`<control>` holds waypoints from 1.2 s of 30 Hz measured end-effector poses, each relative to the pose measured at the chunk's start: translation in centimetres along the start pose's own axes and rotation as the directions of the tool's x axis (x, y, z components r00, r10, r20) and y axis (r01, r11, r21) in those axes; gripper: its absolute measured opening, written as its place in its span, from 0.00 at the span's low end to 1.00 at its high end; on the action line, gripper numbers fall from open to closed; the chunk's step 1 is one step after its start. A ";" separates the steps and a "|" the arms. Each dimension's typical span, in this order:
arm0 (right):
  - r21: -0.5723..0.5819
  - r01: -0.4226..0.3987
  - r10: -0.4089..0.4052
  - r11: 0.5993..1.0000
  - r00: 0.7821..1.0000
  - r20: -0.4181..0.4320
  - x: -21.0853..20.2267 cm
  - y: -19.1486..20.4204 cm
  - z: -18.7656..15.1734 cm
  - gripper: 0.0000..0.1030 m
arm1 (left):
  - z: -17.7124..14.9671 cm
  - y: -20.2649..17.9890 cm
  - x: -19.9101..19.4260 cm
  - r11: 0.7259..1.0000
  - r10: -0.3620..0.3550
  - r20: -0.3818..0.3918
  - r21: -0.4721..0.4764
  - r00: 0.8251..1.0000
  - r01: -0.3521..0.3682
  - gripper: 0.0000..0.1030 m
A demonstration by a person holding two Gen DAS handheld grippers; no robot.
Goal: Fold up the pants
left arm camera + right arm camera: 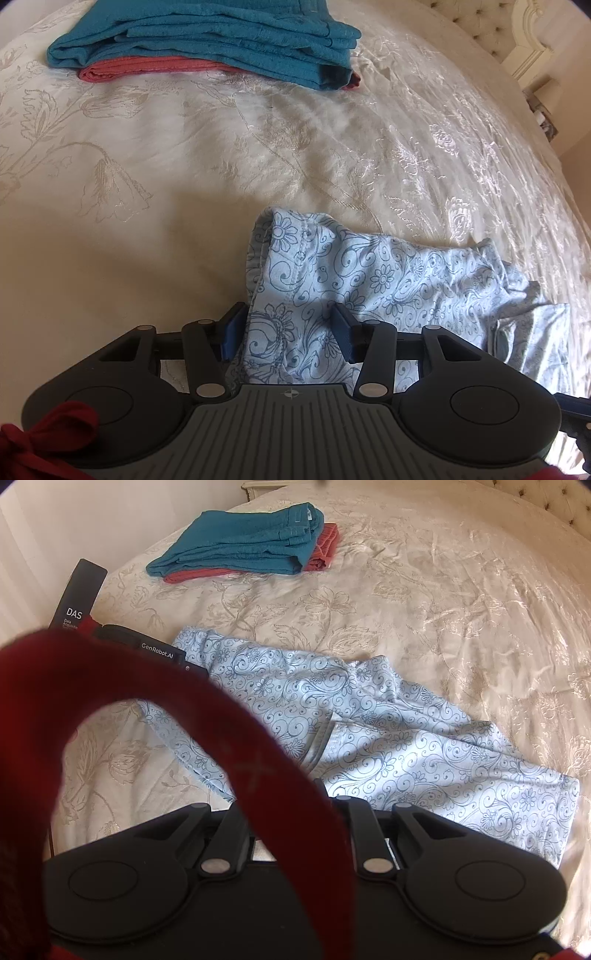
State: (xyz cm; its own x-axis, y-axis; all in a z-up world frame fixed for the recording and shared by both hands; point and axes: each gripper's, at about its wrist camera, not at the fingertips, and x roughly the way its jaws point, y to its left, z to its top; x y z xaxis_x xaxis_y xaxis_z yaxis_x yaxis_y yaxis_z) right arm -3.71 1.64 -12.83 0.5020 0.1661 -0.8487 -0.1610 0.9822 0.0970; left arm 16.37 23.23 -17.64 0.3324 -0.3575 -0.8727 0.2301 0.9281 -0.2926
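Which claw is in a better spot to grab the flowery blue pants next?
Probably the left claw. Its jaws stand wide open with an edge of the flowery blue pants lying right between them. The right claw's tips are hidden behind a dark red strap, so its grip cannot be judged.

The pants (369, 731) are pale blue with darker blue floral scrollwork. The bed (332, 155) cover is cream with shiny embroidered flowers. Upper left, a teal folded garment (221, 40) lies on a coral-red one (147, 70). A blurred dark-red strap (184, 701), perhaps cloth, crosses the right wrist view.

Black left gripper (288, 332) with blue jaws; dark red sleeve (258, 760).
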 end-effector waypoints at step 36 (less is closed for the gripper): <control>0.314 0.072 -0.099 0.947 0.993 0.071 -8.1 -18.3 -9.9 0.24 | -5.7 -34.7 -0.9 0.927 -0.183 -0.061 0.321 0.981 0.193 0.23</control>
State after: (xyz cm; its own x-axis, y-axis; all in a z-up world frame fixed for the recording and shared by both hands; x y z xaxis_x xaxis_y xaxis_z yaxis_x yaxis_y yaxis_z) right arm -13.25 -18.52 -12.89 0.5742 0.0743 -0.8153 0.1507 0.9693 0.1945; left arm 2.85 -8.05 -8.93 0.2286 -0.5147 -0.8263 0.5715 0.7581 -0.3141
